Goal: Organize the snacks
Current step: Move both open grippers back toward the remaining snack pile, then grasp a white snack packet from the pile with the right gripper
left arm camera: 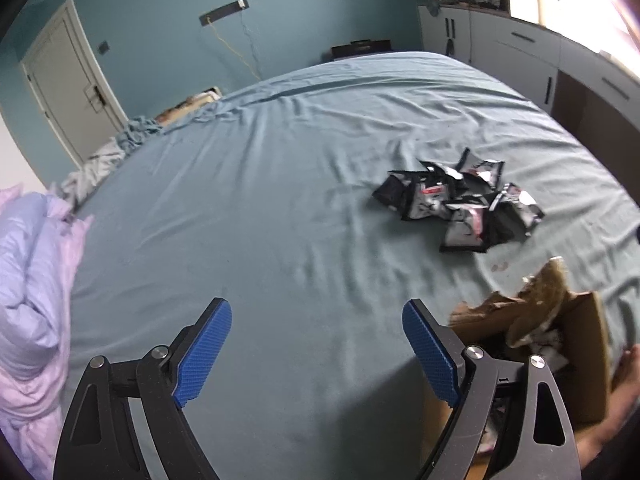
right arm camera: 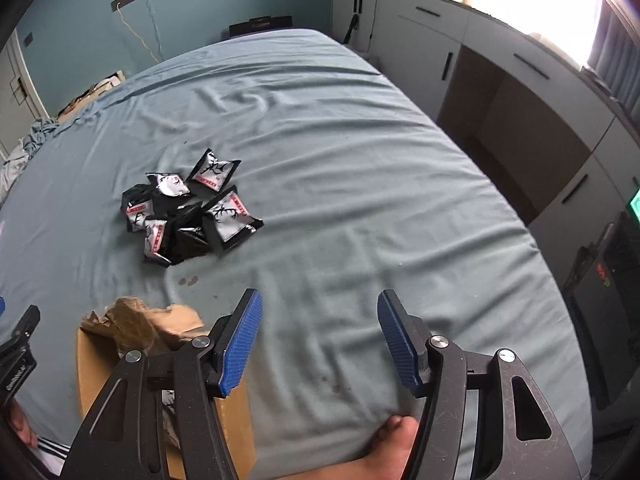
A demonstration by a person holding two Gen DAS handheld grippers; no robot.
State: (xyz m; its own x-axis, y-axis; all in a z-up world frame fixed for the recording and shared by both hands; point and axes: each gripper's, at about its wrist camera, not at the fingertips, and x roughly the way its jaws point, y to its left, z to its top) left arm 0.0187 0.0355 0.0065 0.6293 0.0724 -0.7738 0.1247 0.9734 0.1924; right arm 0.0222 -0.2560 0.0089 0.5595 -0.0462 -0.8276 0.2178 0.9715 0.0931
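Note:
A pile of several black-and-white snack packets (left arm camera: 460, 200) lies on the blue-grey bed sheet (left arm camera: 280, 200); it also shows in the right wrist view (right arm camera: 188, 216). An open cardboard box (left arm camera: 576, 344) with torn flaps stands at the near edge, with packets inside; it also shows in the right wrist view (right arm camera: 96, 360). My left gripper (left arm camera: 316, 320) is open and empty, just left of the box. My right gripper (right arm camera: 318, 308) is open and empty, just right of the box and well short of the pile.
A lilac duvet (left arm camera: 32, 280) is bunched at the bed's left side. White cabinets (right arm camera: 520, 64) run along the right wall under a bright window. A person's knee (right arm camera: 384, 448) rests at the bed's near edge.

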